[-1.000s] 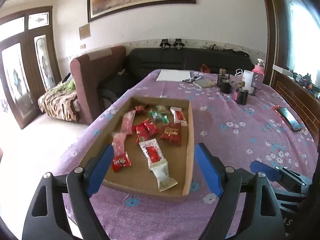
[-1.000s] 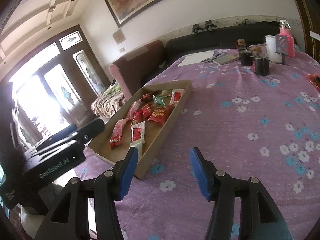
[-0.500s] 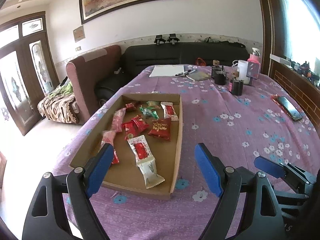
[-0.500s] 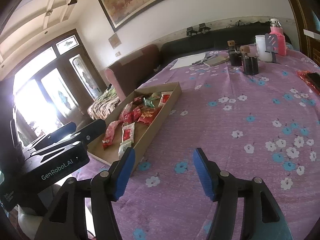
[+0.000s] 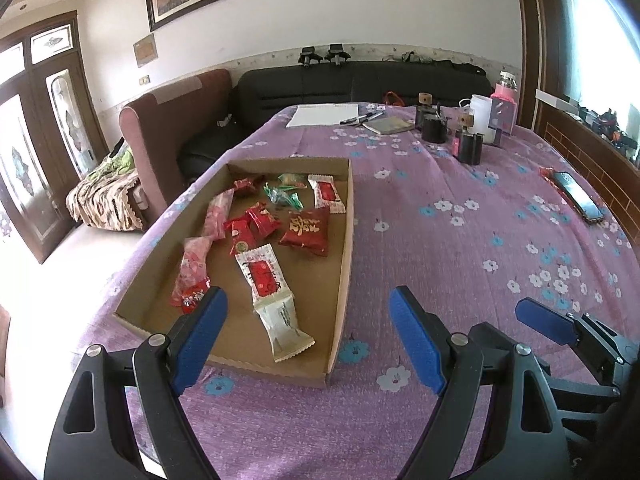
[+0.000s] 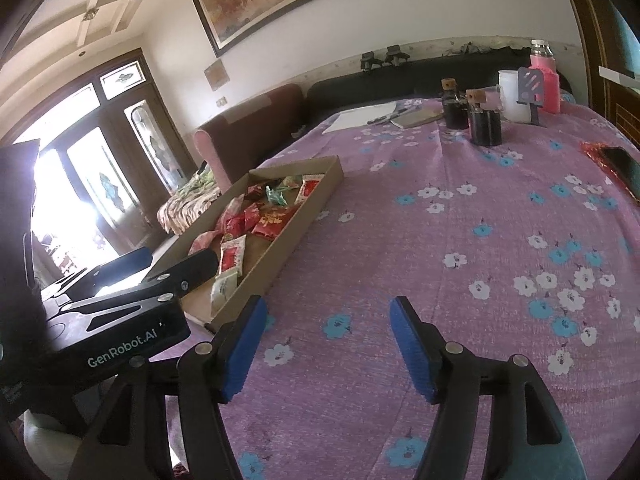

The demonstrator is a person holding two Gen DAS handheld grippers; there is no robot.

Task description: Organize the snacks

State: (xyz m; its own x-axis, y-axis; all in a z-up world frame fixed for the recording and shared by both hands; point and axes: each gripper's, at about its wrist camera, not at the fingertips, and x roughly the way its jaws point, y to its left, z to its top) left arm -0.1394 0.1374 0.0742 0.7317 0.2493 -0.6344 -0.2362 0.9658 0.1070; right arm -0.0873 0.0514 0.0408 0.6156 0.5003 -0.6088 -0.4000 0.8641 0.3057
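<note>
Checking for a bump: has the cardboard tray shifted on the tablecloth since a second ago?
No. The cardboard tray keeps its place beside the same printed flowers; only the camera moved.

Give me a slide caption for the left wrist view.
Open left gripper above a cardboard tray of wrapped snacks.

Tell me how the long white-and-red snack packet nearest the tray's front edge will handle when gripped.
The white-and-red packet looks like thin crinkly film, so probably light and slippery. It lies flat in the cardboard tray, so the pads may slide over it. Its long shape would likely droop if pinched at one end.
</note>
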